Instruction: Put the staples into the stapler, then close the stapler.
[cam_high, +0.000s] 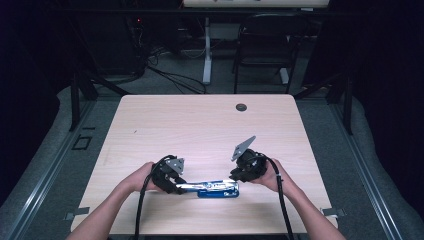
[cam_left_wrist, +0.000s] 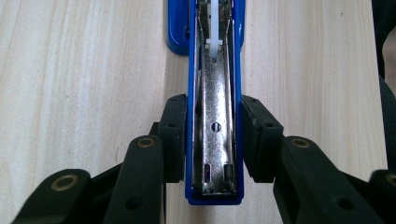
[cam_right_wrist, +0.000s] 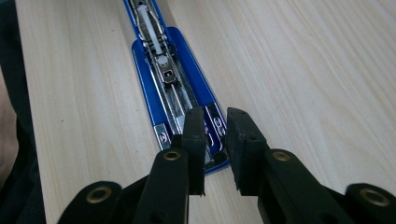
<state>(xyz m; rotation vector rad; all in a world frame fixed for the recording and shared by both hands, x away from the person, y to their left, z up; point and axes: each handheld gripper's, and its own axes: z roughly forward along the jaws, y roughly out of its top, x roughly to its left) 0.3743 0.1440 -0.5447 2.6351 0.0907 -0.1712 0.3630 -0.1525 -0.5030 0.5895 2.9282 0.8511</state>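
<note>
Blue stapler (cam_high: 212, 188) lies flat on the desk (cam_high: 200, 125), opened out lengthwise, near my edge and between my two hands. Its metal magazine (cam_left_wrist: 215, 135) faces up, with a white pusher (cam_left_wrist: 213, 44) visible in the channel.

Left tool (cam_high: 175, 186) — pinching the stapler. In the left gripper view both pads (cam_left_wrist: 173, 135) press the blue side walls at one end, the magazine running straight up the middle between them. Grip looks square, stapler not tilted.

Right tool (cam_high: 239, 176) — at the other end, over the base plate (cam_right_wrist: 175, 79). In the right gripper view the jaws stand close together with a narrow gap between them. The left pad (cam_right_wrist: 194, 135) sits over the tip of the metal strip; the right pad (cam_right_wrist: 243, 144) is just beside the blue edge. I cannot tell whether either pad truly presses on anything.

My hands (cam_high: 137, 179) hold both tools low, close to the desk surface. Cables trail back toward me.
</note>
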